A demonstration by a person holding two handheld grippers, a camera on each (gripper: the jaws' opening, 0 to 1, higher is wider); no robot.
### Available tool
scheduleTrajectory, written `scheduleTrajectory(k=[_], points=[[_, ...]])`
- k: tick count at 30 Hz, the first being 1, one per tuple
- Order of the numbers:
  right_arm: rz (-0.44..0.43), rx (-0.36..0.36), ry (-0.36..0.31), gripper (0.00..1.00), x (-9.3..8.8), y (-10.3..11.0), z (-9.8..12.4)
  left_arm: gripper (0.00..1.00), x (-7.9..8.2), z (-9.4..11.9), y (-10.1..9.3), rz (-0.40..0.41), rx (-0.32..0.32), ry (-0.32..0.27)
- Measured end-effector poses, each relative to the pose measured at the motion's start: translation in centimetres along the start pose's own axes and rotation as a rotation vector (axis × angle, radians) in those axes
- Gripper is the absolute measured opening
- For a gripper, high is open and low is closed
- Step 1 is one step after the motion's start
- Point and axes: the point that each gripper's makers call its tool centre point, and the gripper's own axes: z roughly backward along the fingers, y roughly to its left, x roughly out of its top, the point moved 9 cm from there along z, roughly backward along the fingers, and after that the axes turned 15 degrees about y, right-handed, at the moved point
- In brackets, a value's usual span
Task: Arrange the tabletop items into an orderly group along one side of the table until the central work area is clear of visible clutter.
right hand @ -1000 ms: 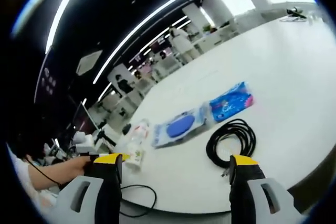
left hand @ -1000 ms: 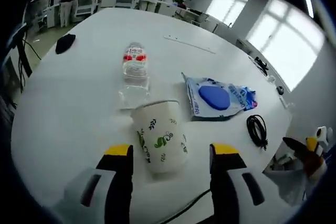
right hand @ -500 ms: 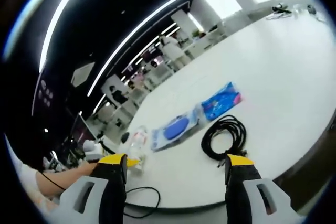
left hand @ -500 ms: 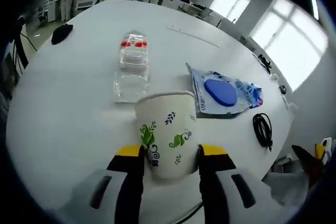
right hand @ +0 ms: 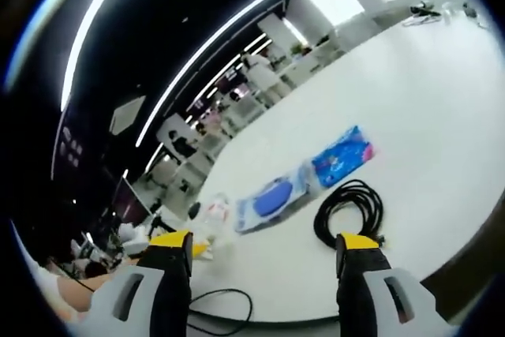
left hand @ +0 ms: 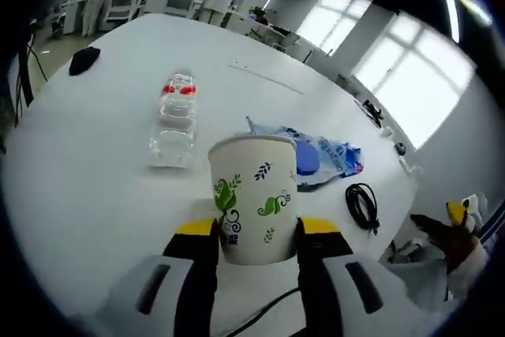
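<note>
Your left claw [left hand: 246, 234] closed on the white paper cup with green leaf print [left hand: 252, 199] within the last second: jaws were spread either side of it, now they pinch its lower body. The cup looks raised off the white desk [left hand: 87, 171] and upright, so the pick seems done and carrying it to one side is next. Can't see inside the cup from this angle, so keep it level. Behind it, the clear plastic bottle with red label [left hand: 173, 116] lies on its side; I can't tell whether it holds liquid. The blue-and-white plastic pouch [left hand: 319, 155] holds something round and blue, and the coiled black cable [left hand: 361, 204] sits beside it, all still mid-desk. Your right claw [right hand: 264, 250] is spread, holding nothing, hovering near the same coil [right hand: 351, 211].
</note>
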Motion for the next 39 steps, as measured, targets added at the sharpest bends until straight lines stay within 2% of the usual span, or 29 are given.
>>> scheduleTrajectory(k=[5, 7, 11, 15, 19, 21, 24, 27, 29, 32, 34, 35, 39], points=[[0.022, 0.075, 0.069, 0.75, 0.7, 1.4, -1.6, 0.37, 0.1, 1.4, -3.3, -0.107, -0.166, -0.087], [0.016, 0.150, 0.097, 0.76, 1.3, 2.2, -2.7, 0.37, 0.1, 1.9, -4.3, -0.140, -0.232, -0.118], [0.062, 0.279, 0.152, 0.76, 1.8, 4.4, -5.0, 0.37, 0.1, 2.7, -5.8, -0.189, -0.335, -0.157], [0.073, 0.407, 0.199, 0.76, 1.8, 6.7, -6.2, 0.37, -0.7, 3.8, -7.5, -0.281, -0.407, -0.186], [0.155, 0.453, 0.259, 0.76, 1.2, 8.2, -6.5, 0.37, -1.2, 4.7, -8.4, -0.297, -0.492, -0.208], [0.195, 0.475, 0.295, 0.76, 0.8, 8.7, -6.8, 0.37, -1.5, 5.0, -9.0, -0.306, -0.514, -0.211], [0.249, 0.489, 0.358, 0.74, 0.2, 9.3, -7.2, 0.37, -1.7, 5.4, -9.8, -0.362, -0.548, -0.205], [0.296, 0.541, 0.356, 0.70, 0.0, 10.1, -7.2, 0.37, -1.9, 5.9, -10.6, -0.392, -0.610, -0.208], [0.287, 0.597, 0.351, 0.66, -0.1, 10.7, -7.1, 0.37, -2.1, 6.1, -10.9, -0.403, -0.635, -0.205], [0.229, 0.651, 0.332, 0.55, -0.1, 11.0, -7.0, 0.37, -2.5, 6.2, -11.4, -0.420, -0.659, -0.187], [0.178, 0.698, 0.306, 0.53, 0.0, 11.2, -6.9, 0.37, -2.4, 6.1, -11.4, -0.426, -0.657, -0.185], [0.179, 0.712, 0.309, 0.49, 0.0, 11.1, -6.8, 0.37, -2.4, 6.1, -11.4, -0.426, -0.658, -0.185], [0.174, 0.713, 0.294, 0.46, 0.2, 11.2, -6.7, 0.37, -2.0, 6.2, -11.5, -0.400, -0.673, -0.199]])
